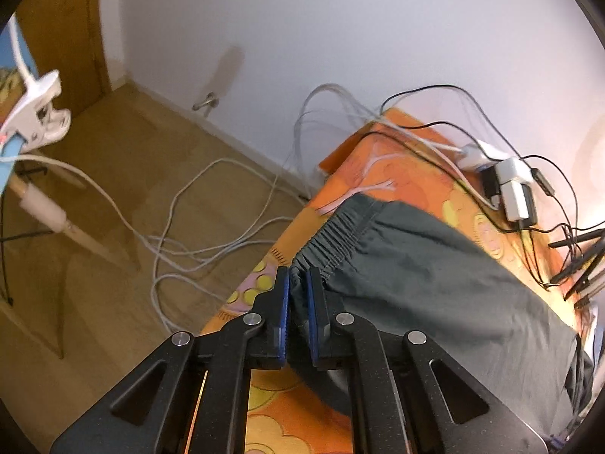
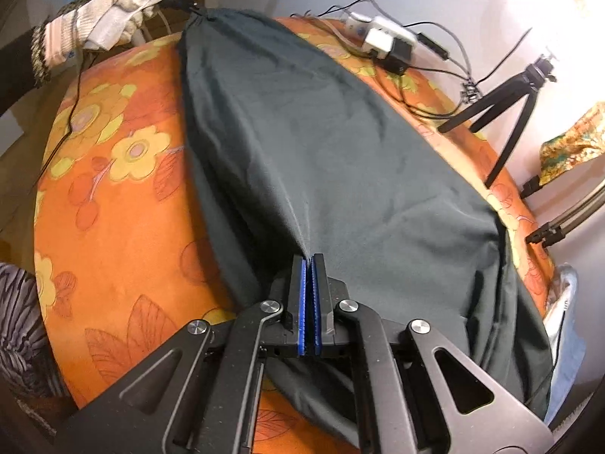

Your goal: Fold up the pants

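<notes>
Dark grey pants [image 2: 321,143] lie stretched across an orange flowered bed cover [image 2: 113,227]. In the left wrist view my left gripper [image 1: 298,276] is shut on the elastic waistband [image 1: 340,230] at its near corner, with bunched cloth between the blue pads. In the right wrist view my right gripper [image 2: 310,261] is shut on a fold of the pants further down the cloth. The left gripper [image 2: 196,9] shows far at the top left, held by a gloved hand [image 2: 102,19], pinching the waistband corner. The pants' lower end hangs off the right side.
A power strip with adapters [image 2: 385,39] and black cables lie on the bed's far side, also seen in the left wrist view [image 1: 510,185]. A black tripod [image 2: 506,106] stands at the right. White cables [image 1: 196,242] trail on the wooden floor; a white clamp [image 1: 38,109] is at left.
</notes>
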Motion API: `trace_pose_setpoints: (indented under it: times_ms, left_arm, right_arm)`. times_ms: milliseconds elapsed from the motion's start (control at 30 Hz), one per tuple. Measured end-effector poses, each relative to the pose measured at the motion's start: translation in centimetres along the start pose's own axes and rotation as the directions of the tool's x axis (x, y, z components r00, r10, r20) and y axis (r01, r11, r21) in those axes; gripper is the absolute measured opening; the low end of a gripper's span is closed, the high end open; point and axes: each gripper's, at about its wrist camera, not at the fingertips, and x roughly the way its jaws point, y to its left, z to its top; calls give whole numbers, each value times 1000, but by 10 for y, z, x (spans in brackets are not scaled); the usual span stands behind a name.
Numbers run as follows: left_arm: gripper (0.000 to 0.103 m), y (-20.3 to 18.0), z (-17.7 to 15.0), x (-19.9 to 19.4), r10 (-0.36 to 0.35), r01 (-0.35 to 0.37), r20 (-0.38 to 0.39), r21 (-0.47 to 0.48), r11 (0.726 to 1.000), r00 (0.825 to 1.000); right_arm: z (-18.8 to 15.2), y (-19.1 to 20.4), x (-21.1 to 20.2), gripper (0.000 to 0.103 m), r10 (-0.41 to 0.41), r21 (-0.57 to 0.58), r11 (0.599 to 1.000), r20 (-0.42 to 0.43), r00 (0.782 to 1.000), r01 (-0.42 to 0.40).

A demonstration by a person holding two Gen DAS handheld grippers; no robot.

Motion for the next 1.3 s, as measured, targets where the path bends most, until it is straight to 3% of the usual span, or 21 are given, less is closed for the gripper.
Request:
trace_pose_setpoints:
  times_ms: [100,233,367,467,567,667,767,867,1000,1100,1167,1233,1300]
  left_arm:
    - [7,3,-3,0,29,-29,8,11,1000,1000]
    - [18,3,-1,-1,54,-54,-24,13,998,998]
    - [19,-12,-4,-29,66,-70,44,92,993,997]
    - [19,-32,-16,-53,-5,-5,63,153,988,998]
    - [19,-67,-43,-75,-123,110,34,256,960,992]
    - [19,-113,-81,-92,-227,227,-42,366,902,973]
    - [19,-161,-122,-107,-308,333,-131,462,822,942]
    - [19,-207,-162,-117,-369,440,-241,525,728,898]
    - [19,-259,-208,-122,-404,551,-376,544,633,834]
    - [20,-293,-239,-125,-416,618,-458,547,565,786]
    - [33,-312,-259,-128,-417,636,-482,553,539,771]
    - [33,-329,-280,-135,-410,654,-510,572,495,756]
    - [33,-348,-296,-140,-407,669,-531,581,464,743]
  right_arm:
    - [-2,5,8,3,31,4,999,-23,999,-31]
    - [-6,3,0,4,70,25,997,2,998,-70]
    - [-23,-34,-35,31,80,217,971,100,992,-100]
    - [-54,-62,-64,32,23,356,932,138,990,-72]
    - [-94,-81,-84,36,-32,477,878,133,991,-36]
    - [-140,-97,-102,52,-113,580,814,99,989,34]
    - [-190,-117,-121,52,-192,685,720,44,980,111]
    - [-236,-137,-137,53,-243,767,620,-13,970,166]
    - [-281,-159,-140,59,-273,823,519,-97,957,231]
    - [-303,-172,-139,59,-241,863,468,-83,967,191]
    - [-313,-176,-140,60,-236,880,444,-69,969,170]
    - [-322,-178,-141,60,-219,891,435,-38,975,132]
    - [-327,-174,-141,60,-204,884,456,-5,979,99]
